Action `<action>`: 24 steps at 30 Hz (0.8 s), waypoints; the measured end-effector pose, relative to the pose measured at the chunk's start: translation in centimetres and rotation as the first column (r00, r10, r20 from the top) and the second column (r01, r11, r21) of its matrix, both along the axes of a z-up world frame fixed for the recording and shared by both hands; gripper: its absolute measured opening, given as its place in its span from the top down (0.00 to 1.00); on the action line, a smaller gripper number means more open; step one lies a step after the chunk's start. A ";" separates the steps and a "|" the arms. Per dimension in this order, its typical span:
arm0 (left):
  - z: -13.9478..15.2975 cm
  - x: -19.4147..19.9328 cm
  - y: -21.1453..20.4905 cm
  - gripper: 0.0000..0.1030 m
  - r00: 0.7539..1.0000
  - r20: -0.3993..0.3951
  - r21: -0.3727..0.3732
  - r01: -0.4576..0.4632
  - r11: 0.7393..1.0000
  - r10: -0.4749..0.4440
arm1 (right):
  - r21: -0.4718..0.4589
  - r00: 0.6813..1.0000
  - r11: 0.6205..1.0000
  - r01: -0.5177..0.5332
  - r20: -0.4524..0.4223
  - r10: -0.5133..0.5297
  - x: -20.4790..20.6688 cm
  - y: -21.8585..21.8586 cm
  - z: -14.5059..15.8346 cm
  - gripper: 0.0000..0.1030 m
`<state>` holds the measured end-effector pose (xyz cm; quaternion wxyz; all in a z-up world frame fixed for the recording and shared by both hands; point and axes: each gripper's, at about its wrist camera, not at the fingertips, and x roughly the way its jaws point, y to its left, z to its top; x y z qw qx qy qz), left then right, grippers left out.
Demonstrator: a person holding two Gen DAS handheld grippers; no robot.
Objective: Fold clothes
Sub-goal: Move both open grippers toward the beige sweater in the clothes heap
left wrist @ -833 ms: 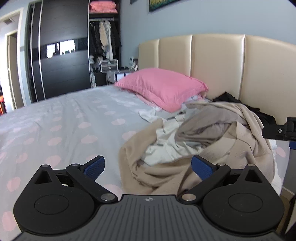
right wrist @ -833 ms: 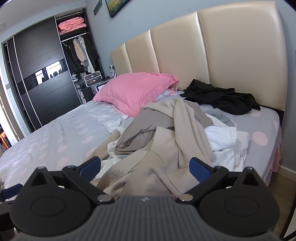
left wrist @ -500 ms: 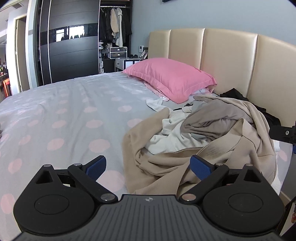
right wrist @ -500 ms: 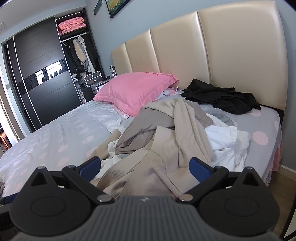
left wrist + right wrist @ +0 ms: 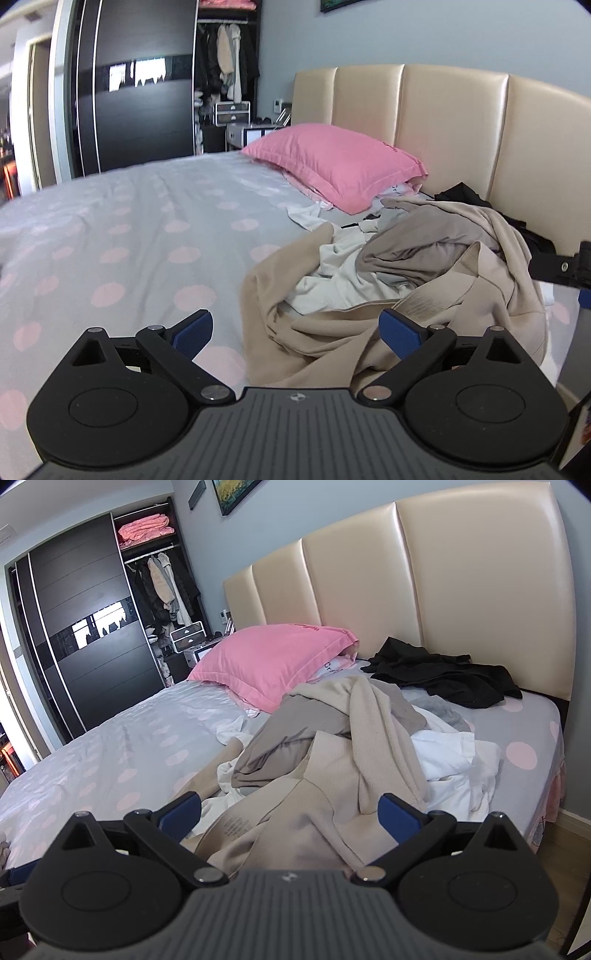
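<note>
A heap of clothes lies on the right side of the bed: a beige garment in front with its label showing, a taupe one on top, white pieces under and beside them. My left gripper is open just in front of the beige garment's near edge, holding nothing. My right gripper is open above the beige garment, its jaws wide on either side of the cloth without pinching it. Part of the right gripper shows at the left wrist view's right edge.
A pink pillow leans by the cream headboard. Black clothing lies near the headboard. The grey sheet with pink dots stretches left. A dark wardrobe stands beyond; the bed's edge drops to the floor at right.
The left wrist view has swung and tilted between frames, ending slightly nearer the heap. The right gripper has barely moved. Both grippers stay open and the clothes lie as before.
</note>
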<state>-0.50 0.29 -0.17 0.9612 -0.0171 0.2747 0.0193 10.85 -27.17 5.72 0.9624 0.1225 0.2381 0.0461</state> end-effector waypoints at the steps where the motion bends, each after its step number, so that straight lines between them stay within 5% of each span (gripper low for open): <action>1: 0.0 -0.1 -0.1 0.04 1.000 0.003 0.007 0.003 1.000 -0.003 | 0.000 1.000 1.000 -0.002 0.000 0.002 0.0 0.0 0.0 0.01; 24: -0.2 -0.2 -0.7 0.04 0.999 -0.038 0.037 0.024 0.999 -0.022 | -0.007 0.999 0.999 -0.033 -0.015 0.033 0.1 0.0 0.0 0.01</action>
